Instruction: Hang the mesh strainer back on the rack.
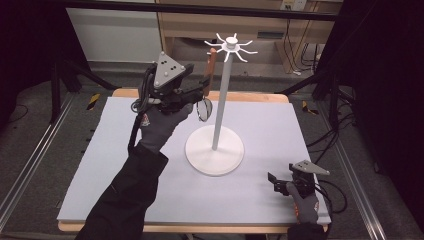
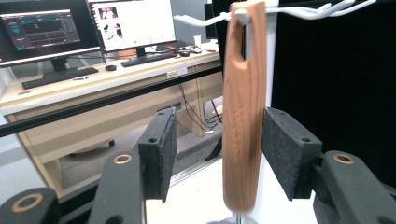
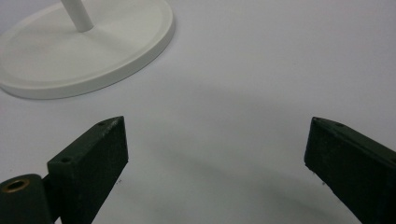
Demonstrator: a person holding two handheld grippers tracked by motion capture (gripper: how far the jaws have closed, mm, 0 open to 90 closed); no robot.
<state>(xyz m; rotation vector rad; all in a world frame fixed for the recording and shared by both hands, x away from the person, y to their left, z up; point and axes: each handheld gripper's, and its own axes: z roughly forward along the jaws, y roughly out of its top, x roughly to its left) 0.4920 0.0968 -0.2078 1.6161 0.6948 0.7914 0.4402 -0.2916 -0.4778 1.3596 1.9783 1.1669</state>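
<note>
The worktop [image 1: 125,165], covered by a pale grey sheet, takes up the middle and lower part of the high view. Near its centre stands a white stand [image 1: 216,145]: a round base, a thin upright pole and a ring of curved hooks [image 1: 231,47] at the top, in the upper middle of the frame. From one hook on the left side of that ring hangs a utensil with a wooden handle [image 2: 243,107]; in the left gripper view the hook passes through the slot at the handle's upper end, top centre of the frame, and the handle hangs almost straight down. In the high view a round metal head [image 1: 204,109] shows below the handle, just left of the pole.

The left tongs [image 2: 218,149], raised at upper left of centre in the high view, stand partly open around the handle. A gap shows between the handle and the left pad; the right pad is just beside the wood, and I cannot tell whether it touches.

The right tongs [image 3: 215,154] sit at the lower right of the high view, low over the sheet, spread wide with nothing between them, the stand's base at the upper left of their own view.
</note>
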